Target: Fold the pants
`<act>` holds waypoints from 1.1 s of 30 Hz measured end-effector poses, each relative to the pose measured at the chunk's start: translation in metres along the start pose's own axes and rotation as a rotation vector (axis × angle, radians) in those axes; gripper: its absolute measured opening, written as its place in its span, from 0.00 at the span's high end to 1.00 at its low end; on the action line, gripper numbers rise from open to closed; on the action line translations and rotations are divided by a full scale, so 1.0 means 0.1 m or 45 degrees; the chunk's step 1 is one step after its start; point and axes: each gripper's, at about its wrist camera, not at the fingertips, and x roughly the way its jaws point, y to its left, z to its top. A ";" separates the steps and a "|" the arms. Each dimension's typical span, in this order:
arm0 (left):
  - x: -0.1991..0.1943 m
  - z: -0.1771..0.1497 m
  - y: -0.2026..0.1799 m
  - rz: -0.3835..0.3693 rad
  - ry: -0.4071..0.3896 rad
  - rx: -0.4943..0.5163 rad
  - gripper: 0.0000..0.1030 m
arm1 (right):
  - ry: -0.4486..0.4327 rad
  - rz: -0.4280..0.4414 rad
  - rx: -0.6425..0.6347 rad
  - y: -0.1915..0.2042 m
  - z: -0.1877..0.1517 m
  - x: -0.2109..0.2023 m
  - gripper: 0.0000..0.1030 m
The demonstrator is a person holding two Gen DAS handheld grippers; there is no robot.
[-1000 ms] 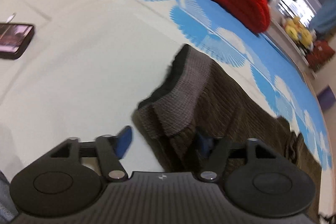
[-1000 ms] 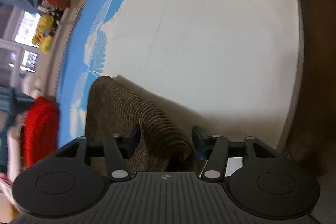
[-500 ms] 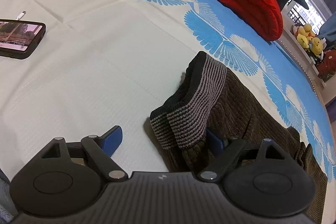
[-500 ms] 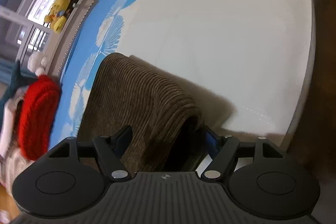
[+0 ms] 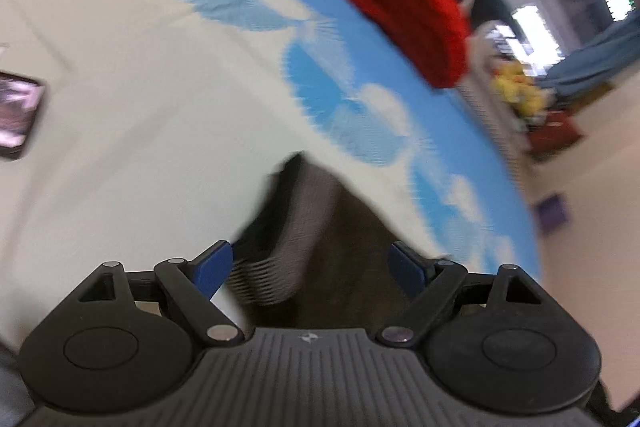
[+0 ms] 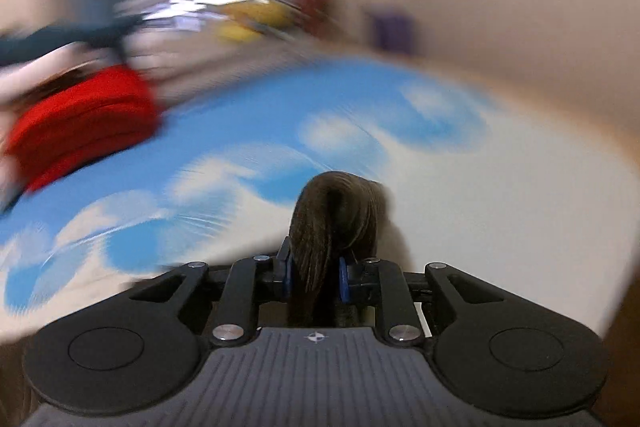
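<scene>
Meanwhile the right claw [image 6: 314,277] pinches the brown pants [image 6: 334,211], the left claw [image 5: 311,265] spread wide around them.

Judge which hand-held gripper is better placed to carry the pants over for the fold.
Right. The right hand-held gripper is already shut on a bunched fold of the brown pants. The left hand-held gripper is open, its fingers merely straddling the striped waistband.

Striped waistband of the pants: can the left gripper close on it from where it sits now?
Probably yes. The left gripper is open, and the striped waistband of the pants lies between its fingers with nothing in the way, though blur hides depth.
</scene>
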 end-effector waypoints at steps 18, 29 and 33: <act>0.28 0.09 0.35 -0.234 0.109 -0.064 0.11 | -0.137 0.767 -0.936 2.57 -1.55 -0.74 0.80; 0.17 0.15 0.48 -0.257 0.037 -0.146 0.10 | -0.201 0.880 -1.062 2.55 -1.79 -1.00 0.79; 0.17 0.12 0.44 -0.228 0.061 -0.056 0.09 | -0.176 0.975 -1.062 2.50 -1.86 -1.08 0.38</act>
